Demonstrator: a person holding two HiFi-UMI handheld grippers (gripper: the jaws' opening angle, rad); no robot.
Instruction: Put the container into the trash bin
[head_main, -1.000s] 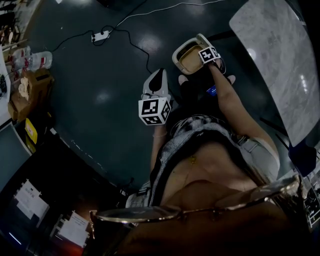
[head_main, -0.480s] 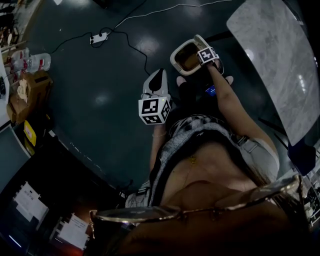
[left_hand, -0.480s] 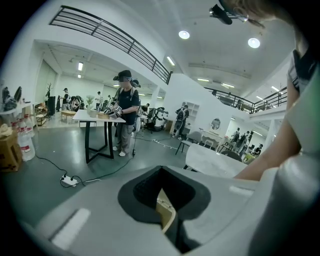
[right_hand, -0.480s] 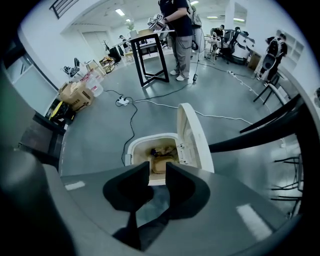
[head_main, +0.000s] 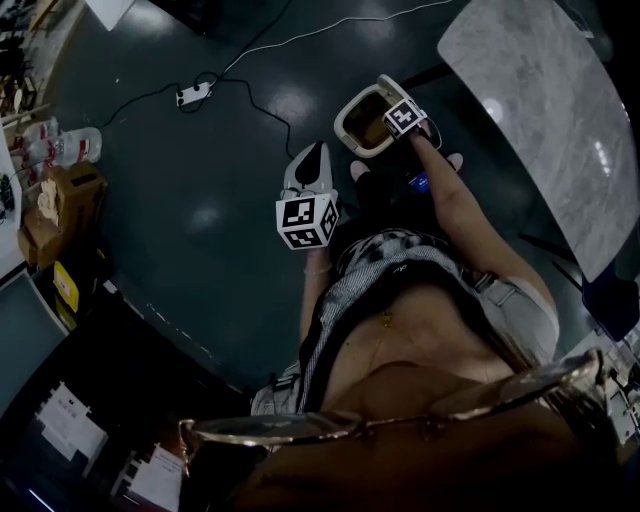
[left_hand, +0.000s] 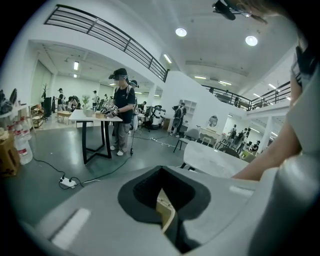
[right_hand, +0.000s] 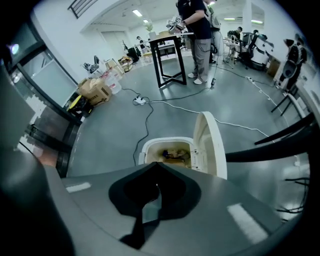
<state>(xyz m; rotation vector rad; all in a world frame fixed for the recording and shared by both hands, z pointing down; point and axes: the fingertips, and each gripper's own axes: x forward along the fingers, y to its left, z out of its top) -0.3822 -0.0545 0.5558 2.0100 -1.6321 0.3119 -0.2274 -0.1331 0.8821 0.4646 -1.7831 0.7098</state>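
Hovering in the head view, the right gripper (head_main: 392, 115) has barely shifted over the open trash bin (head_main: 352, 128). Right gripper view: jaws closed, empty; the tan container (right_hand: 172, 154) apparently lies inside, so the drop looks done. Left gripper view: the left gripper (left_hand: 162, 195) has its jaws pinched on an unidentified thin cream strip (left_hand: 166, 214).

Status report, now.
Left gripper shut on thin tan container. Right gripper shut, empty, above trash bin. Lid up; nothing blocking.

Trash bin (right_hand: 167, 150): on the floor, lid (right_hand: 212, 142) upright on its right side.
Right gripper (right_hand: 156, 187): above the bin's near edge.
Left gripper (left_hand: 165, 200): left of the bin (thin piece (left_hand: 166, 215) between its jaws).
Power strip (right_hand: 140, 101): on floor behind bin.
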